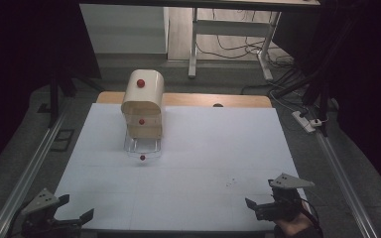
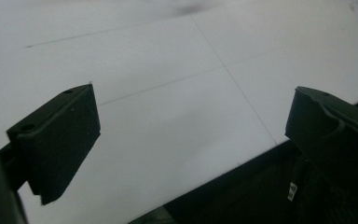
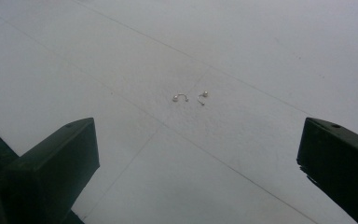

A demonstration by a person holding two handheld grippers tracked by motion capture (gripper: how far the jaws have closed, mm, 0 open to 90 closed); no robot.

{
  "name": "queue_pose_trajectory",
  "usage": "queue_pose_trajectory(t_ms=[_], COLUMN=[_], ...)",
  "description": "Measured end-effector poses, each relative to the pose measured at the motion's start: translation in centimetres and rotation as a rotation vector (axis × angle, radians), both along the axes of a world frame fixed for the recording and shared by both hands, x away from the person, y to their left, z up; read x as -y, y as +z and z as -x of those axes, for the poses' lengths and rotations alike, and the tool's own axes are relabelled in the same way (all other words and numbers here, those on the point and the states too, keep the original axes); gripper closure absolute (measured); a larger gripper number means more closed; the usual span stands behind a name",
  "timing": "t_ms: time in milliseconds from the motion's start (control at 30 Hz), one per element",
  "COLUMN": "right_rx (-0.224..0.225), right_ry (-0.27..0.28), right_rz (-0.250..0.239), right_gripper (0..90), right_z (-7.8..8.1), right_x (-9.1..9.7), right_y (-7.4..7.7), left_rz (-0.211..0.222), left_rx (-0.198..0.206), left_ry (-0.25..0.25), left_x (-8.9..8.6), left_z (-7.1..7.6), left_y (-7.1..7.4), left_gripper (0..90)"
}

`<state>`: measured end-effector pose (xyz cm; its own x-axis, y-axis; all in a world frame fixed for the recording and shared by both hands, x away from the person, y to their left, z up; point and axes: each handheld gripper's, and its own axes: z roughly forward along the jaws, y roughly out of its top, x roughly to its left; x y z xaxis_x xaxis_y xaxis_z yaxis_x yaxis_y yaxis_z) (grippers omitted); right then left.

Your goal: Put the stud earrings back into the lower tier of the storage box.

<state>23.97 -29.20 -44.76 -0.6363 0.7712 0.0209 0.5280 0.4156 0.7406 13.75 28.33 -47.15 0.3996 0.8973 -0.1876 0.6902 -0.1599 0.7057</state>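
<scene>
Two small earrings [image 3: 189, 97] lie on the white table [image 1: 203, 148] ahead of the right gripper [image 3: 198, 154], its jaws spread wide and empty. The left gripper [image 2: 191, 140] hovers at the near edge, jaws likewise released.

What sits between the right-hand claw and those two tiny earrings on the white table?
Nothing visible. The right gripper has its jaws wide apart, and bare white table lies between it and the two small earrings. The little jewellery box stands far off on the left.

Bare table [image 1: 203, 148] around far-left cabinet [image 1: 143, 106]
</scene>
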Motion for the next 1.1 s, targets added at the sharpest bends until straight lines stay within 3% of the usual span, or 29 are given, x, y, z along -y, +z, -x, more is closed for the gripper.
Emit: queue_pose_trajectory(t_ms=[133,267,467,633,1100], right_rx=[-0.033,-0.045,-0.053,-0.068,-0.08], right_ry=[0.001,0.006,0.016,0.033,0.053], right_rz=[-0.044,-0.052,-0.036,-0.019,0.04], right_gripper=[0.0,0.0,0.0,0.0,0.0], right_z=[-0.2,-0.3,-0.4,-0.5,-0.6], right_x=[0.4,0.5,0.3,0.1,-0.6], right_y=[0.0,-0.1,-0.1,-0.2,-0.3], left_rz=[-0.027,-0.036,-0.044,-0.001,0.015], left_rx=[-0.013,-0.023,-0.03,-0.033,-0.04], left_ry=[-0.029,-0.052,-0.073,-0.077,-0.073], left_x=[0.4,0.6,0.8,0.3,0.2], left_z=[-0.2,-0.3,-0.4,-0.4,-0.5], left_y=[0.0,0.0,-0.1,-0.1,-0.1], left_gripper=[3.6,3.6,3.6,3.5,3.4])
